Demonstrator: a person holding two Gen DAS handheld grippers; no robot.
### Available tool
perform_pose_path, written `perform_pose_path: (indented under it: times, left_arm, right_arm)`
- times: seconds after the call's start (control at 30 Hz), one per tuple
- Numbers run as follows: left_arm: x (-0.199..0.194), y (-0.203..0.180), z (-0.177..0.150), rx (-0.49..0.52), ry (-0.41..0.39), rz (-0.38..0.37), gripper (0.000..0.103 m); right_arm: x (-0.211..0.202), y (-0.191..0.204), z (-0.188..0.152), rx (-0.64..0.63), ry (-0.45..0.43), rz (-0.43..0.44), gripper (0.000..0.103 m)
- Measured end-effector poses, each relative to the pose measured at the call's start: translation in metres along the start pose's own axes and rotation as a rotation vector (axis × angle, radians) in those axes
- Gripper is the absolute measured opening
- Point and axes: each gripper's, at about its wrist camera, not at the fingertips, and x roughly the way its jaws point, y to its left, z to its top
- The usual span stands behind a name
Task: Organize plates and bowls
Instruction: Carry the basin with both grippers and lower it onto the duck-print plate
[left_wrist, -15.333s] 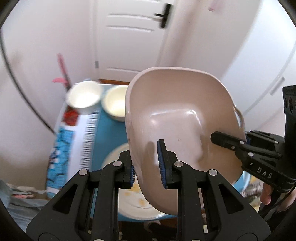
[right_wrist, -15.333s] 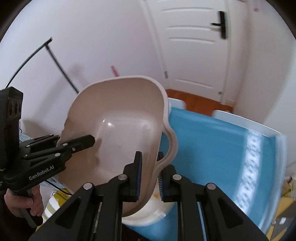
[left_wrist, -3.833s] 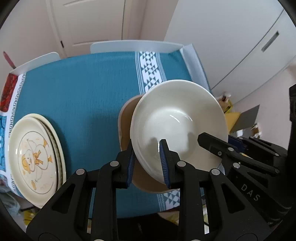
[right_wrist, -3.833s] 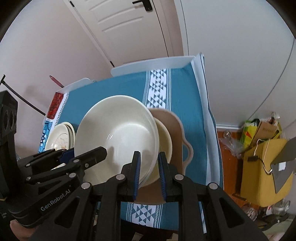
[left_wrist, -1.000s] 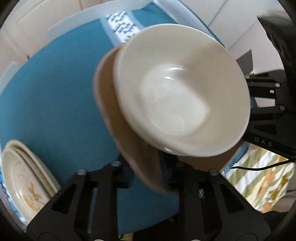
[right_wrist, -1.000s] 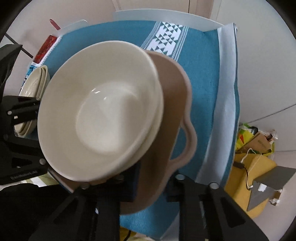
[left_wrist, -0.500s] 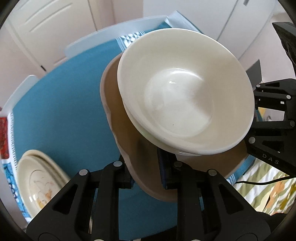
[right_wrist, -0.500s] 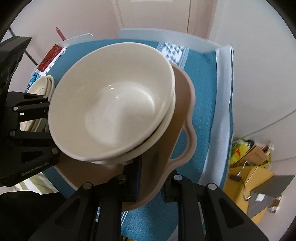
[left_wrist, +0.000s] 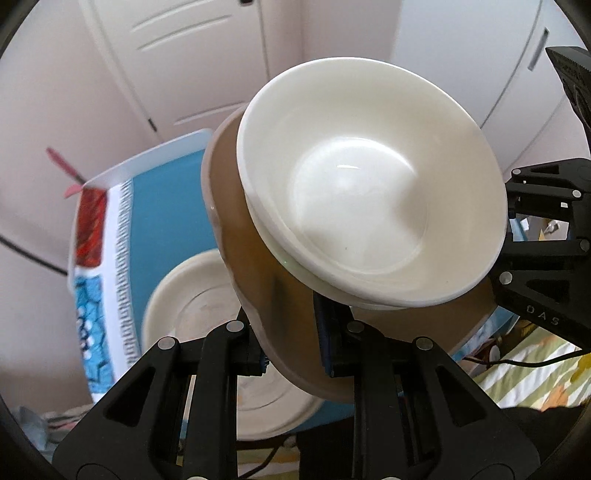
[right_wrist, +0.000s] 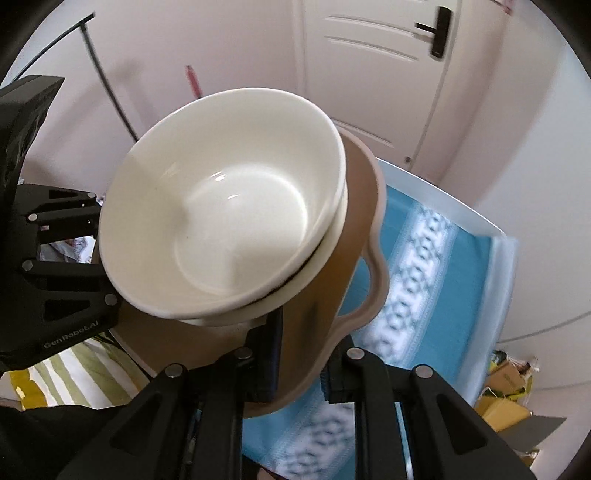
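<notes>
- The worktop (left_wrist: 177, 206) wears a teal tablecloth (right_wrist: 454, 295) with white patterned bands and a red-and-blue border at its 9 o'clock end in the left wrist view.
- A white panelled door (right_wrist: 373, 74) with a dark handle, pale walls and a cupboard front stand behind the worktop.
- A stack of cream plates (left_wrist: 192, 306) lies on the cloth at 7 o'clock in the left wrist view, partly hidden by the held dish.
- A striped green-and-white fabric (right_wrist: 70, 373) shows beyond the worktop's near edge; a yellow bag (right_wrist: 506, 398) sits on the floor at 4 o'clock in the right wrist view.
- The tan handled tray-bowl (left_wrist: 258, 258) is up in the air, tilted, with two nested cream bowls (left_wrist: 369, 192) inside it.
- The teal cloth under the right side of the dish is bare.
- The left hand-held gripper (left_wrist: 291, 343) is clamped on the tray-bowl's rim at 6 o'clock, one finger inside the wall and one outside.
- The right hand-held gripper (right_wrist: 301, 354) pinches the opposite rim beside the looped handle (right_wrist: 373, 291).
- Each device appears in the other's view, facing across the dish.
</notes>
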Motion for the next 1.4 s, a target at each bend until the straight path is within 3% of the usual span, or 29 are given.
perform_pose_path:
  times: [0.23,0.57,0.93,1.23,1.4]
  left_arm:
    - [0.013,0.074,-0.037,0.015,0.059,-0.026,0.018]
    - [0.044,0.105,-0.075,0.051,0.111,-0.071,0.017]
    - [0.055,0.114,-0.077,0.074,0.110,-0.092,0.018]
    - [0.057,0.121,-0.061,0.141,0.242,-0.098,0.018]
    - [0.046,0.124,-0.060,0.150,0.267,-0.110,0.018]
  right_arm:
    - [0.034,0.076,0.018,0.023,0.033,0.011,0.016]
    - [0.082,0.134,0.007,0.118,0.095,-0.009,0.016]
    - [0.087,0.134,0.003,0.198,0.088,-0.043,0.016]
    - [0.090,0.133,0.008,0.256,0.161,-0.040,0.016]
    - [0.093,0.129,0.012,0.304,0.208,-0.020,0.017]
